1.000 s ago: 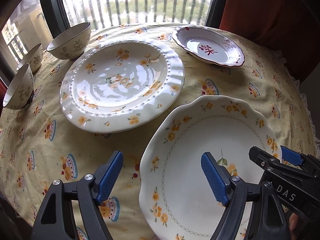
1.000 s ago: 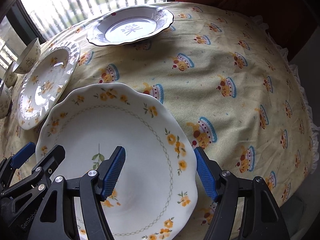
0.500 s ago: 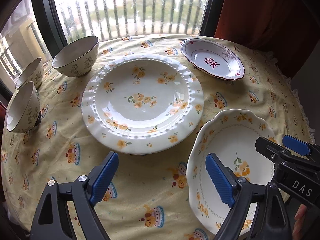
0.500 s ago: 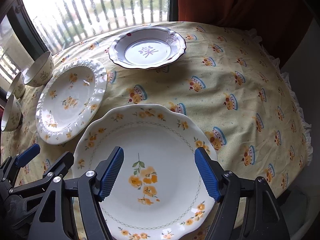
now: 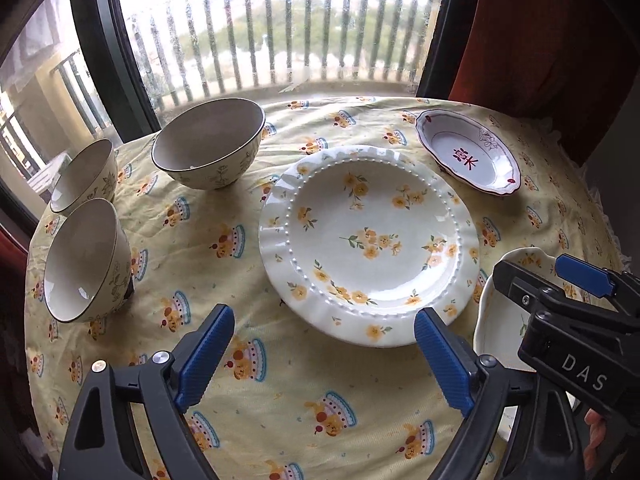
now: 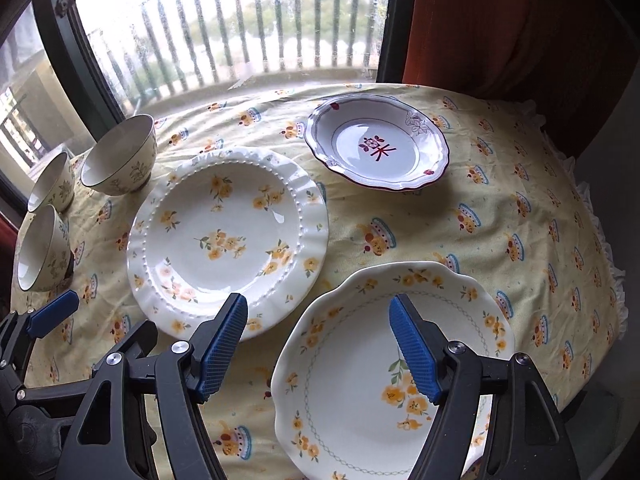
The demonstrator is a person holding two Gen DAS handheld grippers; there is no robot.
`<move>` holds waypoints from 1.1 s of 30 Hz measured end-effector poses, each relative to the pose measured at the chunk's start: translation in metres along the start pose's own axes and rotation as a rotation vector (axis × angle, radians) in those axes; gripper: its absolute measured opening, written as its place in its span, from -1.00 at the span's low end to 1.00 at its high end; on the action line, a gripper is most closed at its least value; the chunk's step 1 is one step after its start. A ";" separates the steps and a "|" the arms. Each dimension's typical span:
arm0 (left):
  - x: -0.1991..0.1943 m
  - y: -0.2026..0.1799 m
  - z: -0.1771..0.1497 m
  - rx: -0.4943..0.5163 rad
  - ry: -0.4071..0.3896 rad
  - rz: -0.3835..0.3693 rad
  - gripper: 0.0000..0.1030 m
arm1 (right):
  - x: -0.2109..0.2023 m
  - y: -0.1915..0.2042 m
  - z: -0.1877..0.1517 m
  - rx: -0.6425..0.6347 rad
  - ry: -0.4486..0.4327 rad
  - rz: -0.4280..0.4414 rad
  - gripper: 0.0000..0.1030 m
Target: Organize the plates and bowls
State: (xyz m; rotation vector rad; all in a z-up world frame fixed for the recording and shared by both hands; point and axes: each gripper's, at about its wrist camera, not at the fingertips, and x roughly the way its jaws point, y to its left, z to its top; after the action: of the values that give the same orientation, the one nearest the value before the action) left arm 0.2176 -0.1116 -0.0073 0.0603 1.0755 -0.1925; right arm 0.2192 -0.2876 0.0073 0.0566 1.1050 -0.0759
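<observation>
A beaded floral plate lies mid-table. A scalloped floral plate lies at the near right. A red-rimmed dish sits at the back right. Three bowls stand at the left; they also show in the right wrist view. My left gripper is open and empty above the cloth, near the beaded plate's front edge. My right gripper is open and empty above the scalloped plate's left part.
The round table wears a yellow printed cloth with a frilled edge at the right. A window with balcony railing stands behind. A red curtain hangs at the back right.
Both grippers have pulled back and risen, so more of the table shows. The left gripper has shifted left, off the scalloped plate. Both stay open.
</observation>
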 end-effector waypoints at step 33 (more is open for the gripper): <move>0.117 0.012 0.052 -0.053 0.068 0.073 0.74 | 0.130 0.019 0.071 -0.087 0.116 0.027 0.41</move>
State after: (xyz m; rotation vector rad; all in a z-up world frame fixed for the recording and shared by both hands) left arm 0.3186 -0.1216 -0.0862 0.0587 1.1434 -0.0968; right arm 0.3420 -0.2785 -0.0767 -0.0028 1.2220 -0.0003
